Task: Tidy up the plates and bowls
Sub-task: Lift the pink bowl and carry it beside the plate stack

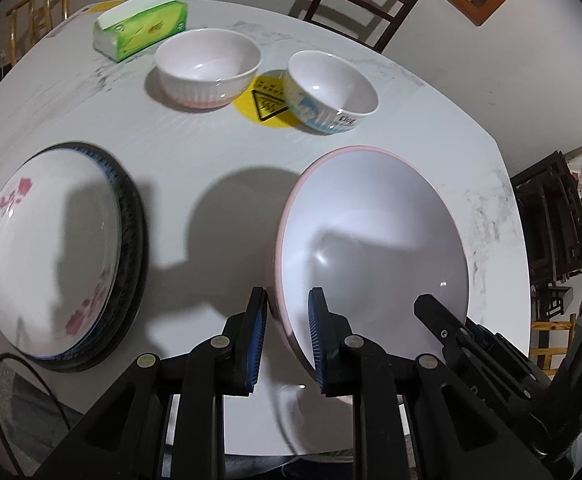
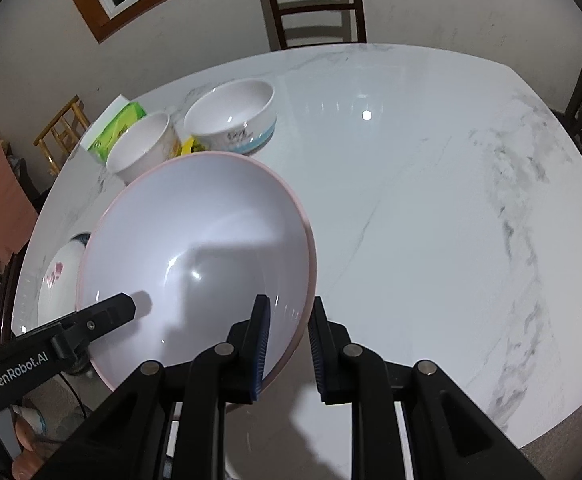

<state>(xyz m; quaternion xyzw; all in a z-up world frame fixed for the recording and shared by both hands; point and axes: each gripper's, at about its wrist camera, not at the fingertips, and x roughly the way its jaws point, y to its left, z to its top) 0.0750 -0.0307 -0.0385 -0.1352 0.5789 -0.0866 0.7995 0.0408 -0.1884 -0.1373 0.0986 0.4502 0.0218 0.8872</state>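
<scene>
A large white deep plate with a pink rim (image 1: 371,220) hangs tilted above the marble table (image 1: 195,148), casting a shadow on it. My left gripper (image 1: 287,296) is shut on its left rim, and my right gripper (image 2: 289,302) is shut on its right rim (image 2: 309,248). Each gripper shows in the other's view: the right gripper (image 1: 427,304) and the left gripper (image 2: 127,304). To the left lies a floral plate (image 1: 51,240) on top of a stack with blue and black rims. At the back stand a ribbed white bowl with a pink base (image 1: 207,68) and a white bowl with blue print (image 1: 331,92).
A green tissue pack (image 1: 143,24) lies at the table's far left, and a yellow warning sticker (image 1: 265,106) sits between the bowls. Dark wooden chairs (image 2: 315,4) stand behind the table. The table's right half (image 2: 451,200) is bare marble.
</scene>
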